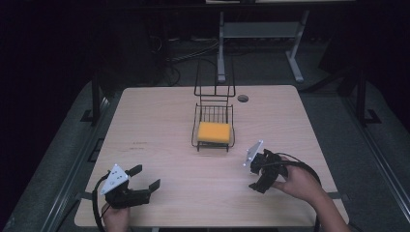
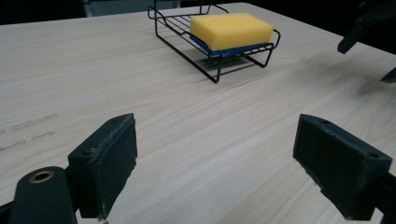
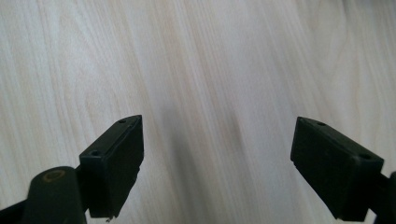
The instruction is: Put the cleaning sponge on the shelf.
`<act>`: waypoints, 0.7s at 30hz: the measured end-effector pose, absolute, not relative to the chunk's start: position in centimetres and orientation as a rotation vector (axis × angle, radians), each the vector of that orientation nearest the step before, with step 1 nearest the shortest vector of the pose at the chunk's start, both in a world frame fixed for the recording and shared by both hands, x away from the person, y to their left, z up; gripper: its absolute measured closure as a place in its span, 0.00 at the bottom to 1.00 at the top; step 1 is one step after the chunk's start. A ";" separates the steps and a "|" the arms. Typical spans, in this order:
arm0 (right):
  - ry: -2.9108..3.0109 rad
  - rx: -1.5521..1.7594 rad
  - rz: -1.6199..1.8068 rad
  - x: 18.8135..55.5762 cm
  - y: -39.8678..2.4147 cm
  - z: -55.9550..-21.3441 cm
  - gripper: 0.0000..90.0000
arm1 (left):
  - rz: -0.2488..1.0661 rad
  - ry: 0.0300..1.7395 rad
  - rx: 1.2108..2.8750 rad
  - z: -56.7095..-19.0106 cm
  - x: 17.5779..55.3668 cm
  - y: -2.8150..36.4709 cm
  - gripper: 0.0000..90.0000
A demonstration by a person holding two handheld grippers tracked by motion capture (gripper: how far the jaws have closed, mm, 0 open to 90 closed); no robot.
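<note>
Two hand-held grippers hover over a pale wooden table (image 1: pixel 159 130), both with jaws spread wide and nothing between them. The left gripper (image 1: pixel 145 178) sits near the table's front left corner, held in the person's left hand (image 1: pixel 115 216), its grey three-cornered plate facing up and its jaws pointing toward the middle of the table. In the left gripper view its two black pads (image 2: pixel 108 158) stand far apart above bare wood, angled toward the rack beyond.

The right gripper (image 1: pixel 255 175) is at the front right, gripped by the right hand (image 1: pixel 300 183), tipped downward so that its jaws point at the tabletop; a black cable loops behind it. In the right gripper view the pads (image 3: pixel 116 161) frame plain wood grain and a soft shadow, released and touching nothing.

Farther out, a little beyond the centre of the table, stands a black wire rack (image 1: pixel 212 111) with a tall wire back. A yellow sponge (image 1: pixel 213 132) lies flat in its tray; the left gripper view shows a blue layer on the sponge's (image 2: pixel 231 29) underside, resting on the wires of the rack (image 2: pixel 210 65). The sponge is well apart from both grippers, roughly between them and farther away from the person. A small round hole (image 1: pixel 242 98) marks the table just right of the rack's back. Beyond the table the room is dark.
</note>
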State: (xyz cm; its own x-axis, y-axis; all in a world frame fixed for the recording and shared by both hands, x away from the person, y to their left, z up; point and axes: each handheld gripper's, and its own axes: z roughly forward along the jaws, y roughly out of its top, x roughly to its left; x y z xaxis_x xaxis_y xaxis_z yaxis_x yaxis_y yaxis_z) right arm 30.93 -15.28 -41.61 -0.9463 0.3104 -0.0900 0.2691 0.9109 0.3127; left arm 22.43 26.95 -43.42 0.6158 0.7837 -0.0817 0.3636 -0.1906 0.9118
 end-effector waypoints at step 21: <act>2.902 0.505 0.471 28.7 -17.8 -42.3 0.19 | 0.499 0.926 1.802 -43.5 22.4 26.7 0.14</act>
